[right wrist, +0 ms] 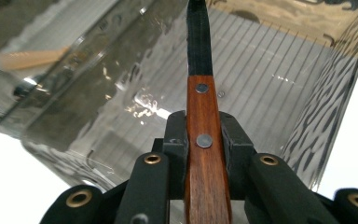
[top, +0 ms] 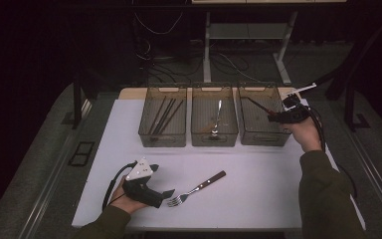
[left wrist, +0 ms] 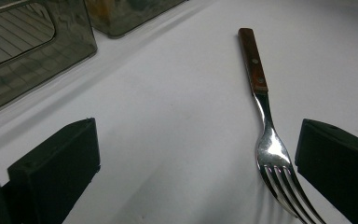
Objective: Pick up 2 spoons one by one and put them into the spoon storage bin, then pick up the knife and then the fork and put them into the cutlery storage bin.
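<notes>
While the left tongs (top: 168,193) rest spread on the white tabletop (top: 258,199) nearest the person, a wooden-handled fork (top: 197,188) lies just beside them, tines between their jaws. Farther back stand three smoky bins: left bin (top: 162,123) with dark sticks, middle bin (top: 214,122) with a metal utensil. Over the right bin (top: 264,121), the right tongs (top: 271,115) pinch a wooden-handled knife (top: 257,106).

The flat white rectangular surface (top: 258,194) carries three smoky translucent plastic bins (top: 214,122) side by side along its far edge and, nearer, a steel fork with a riveted wooden handle (top: 197,188).
</notes>
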Demonstrator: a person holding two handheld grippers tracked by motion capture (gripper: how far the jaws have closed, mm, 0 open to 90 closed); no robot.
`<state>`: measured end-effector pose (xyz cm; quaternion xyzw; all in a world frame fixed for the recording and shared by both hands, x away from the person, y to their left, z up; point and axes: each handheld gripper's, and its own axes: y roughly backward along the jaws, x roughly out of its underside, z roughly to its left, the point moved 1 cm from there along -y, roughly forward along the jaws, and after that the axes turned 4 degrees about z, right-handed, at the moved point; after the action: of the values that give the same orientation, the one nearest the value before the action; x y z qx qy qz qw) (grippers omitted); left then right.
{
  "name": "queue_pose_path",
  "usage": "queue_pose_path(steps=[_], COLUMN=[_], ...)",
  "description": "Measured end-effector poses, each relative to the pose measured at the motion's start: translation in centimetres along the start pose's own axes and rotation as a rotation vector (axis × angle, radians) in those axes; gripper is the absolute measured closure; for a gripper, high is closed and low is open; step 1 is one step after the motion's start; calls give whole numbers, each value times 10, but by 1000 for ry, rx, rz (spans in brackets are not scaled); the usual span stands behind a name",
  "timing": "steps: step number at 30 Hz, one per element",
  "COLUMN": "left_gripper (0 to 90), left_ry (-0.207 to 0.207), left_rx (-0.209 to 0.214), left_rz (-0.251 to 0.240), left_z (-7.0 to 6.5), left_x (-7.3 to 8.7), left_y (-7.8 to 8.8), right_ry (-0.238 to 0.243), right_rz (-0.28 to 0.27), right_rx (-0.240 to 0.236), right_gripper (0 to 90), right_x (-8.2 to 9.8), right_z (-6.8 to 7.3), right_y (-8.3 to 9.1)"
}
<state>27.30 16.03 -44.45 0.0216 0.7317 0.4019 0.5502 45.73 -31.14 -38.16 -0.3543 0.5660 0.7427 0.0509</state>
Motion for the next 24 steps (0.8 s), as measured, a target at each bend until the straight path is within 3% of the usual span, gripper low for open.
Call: queue_pose_path(steps=[14,24], left_gripper=[0,0], left_ry=[-3,-2], left_rx=[4,8], left_rz=[-1,-3], left_z=[0,0], left_x=[0,0], left_y=[-1,-1], right_ry=[20,31], right_rz=[109,156], right_rx=[30,47], right_gripper=[761,760], right_x=[-3,-7], right_z=[6,9], right_y=[-33,-39])
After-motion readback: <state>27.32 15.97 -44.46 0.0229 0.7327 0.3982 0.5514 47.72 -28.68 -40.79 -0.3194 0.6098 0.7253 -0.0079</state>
